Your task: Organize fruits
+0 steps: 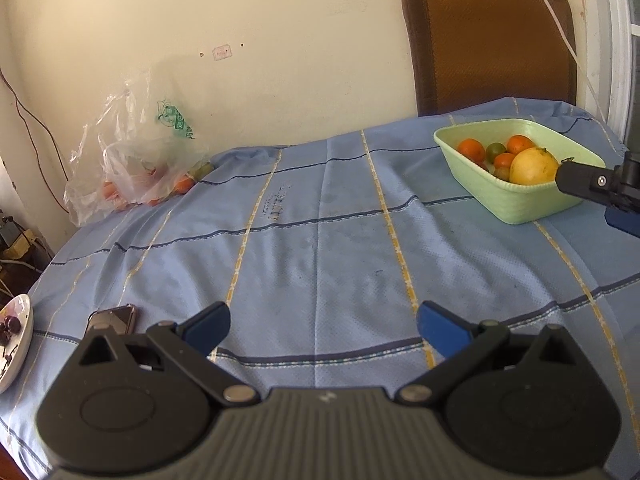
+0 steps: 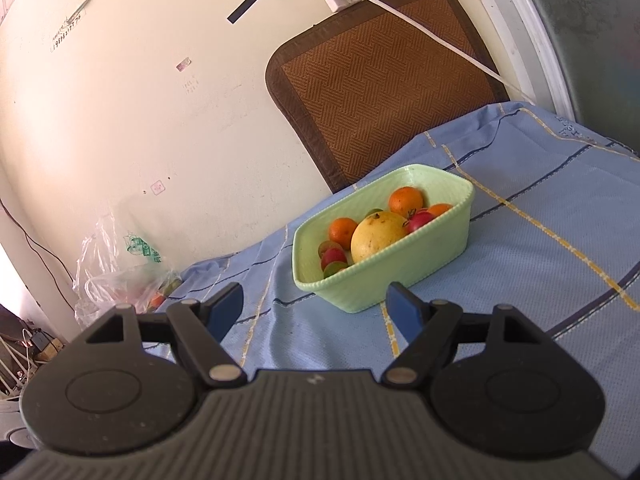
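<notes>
- The green basket (image 2: pixel 404 268) sits on the blue tablecloth (image 1: pixel 320 240), at about 2 o'clock from the left gripper (image 1: pixel 322 328).
- A big yellow fruit (image 2: pixel 378 234) and small oranges (image 2: pixel 406 200) lie inside it.
- The right gripper (image 2: pixel 316 312) is near the basket, its jaws wide apart and holding nothing.
- The left gripper's jaws are wide apart too.
- A plastic bag (image 1: pixel 132 156) with fruit lies at 10 o'clock.

The right gripper (image 2: pixel 316 312) fingers (image 2: pixel 406 312) are spread, empty, near the green basket (image 2: pixel 400 268) of fruit, a yellow fruit (image 2: pixel 376 236) in the middle.
</notes>
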Demonstrator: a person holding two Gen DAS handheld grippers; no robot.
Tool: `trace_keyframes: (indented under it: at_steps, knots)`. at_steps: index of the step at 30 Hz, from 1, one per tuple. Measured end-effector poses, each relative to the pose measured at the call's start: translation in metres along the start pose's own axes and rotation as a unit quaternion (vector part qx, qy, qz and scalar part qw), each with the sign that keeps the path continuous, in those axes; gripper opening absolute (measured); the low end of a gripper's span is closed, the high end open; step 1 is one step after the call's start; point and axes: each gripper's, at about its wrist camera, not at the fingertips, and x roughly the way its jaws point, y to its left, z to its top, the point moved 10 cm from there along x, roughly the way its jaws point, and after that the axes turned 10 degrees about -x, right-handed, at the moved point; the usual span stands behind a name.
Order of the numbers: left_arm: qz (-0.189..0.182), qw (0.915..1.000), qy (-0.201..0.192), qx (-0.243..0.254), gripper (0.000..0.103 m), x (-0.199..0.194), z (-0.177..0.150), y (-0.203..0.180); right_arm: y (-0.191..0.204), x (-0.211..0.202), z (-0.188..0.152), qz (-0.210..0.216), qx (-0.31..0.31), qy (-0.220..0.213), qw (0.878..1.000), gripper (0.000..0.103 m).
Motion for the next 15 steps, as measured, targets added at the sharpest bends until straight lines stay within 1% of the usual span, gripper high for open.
trace_keyframes:
  at_steps: [6, 15]
  knots:
    - [-0.018, 0.9998, 0.008, -0.010, 0.103, 0.002, -0.001, 0.000, 0.002, -0.011, 0.000, -0.004, -0.007, -0.003, 1.000, 0.079]
    - [-0.016, 0.9997, 0.005, -0.015, 0.103, 0.002, 0.002, 0.003, 0.016, -0.027, 0.007, -0.001, -0.012, -0.019, 1.000, 0.079]
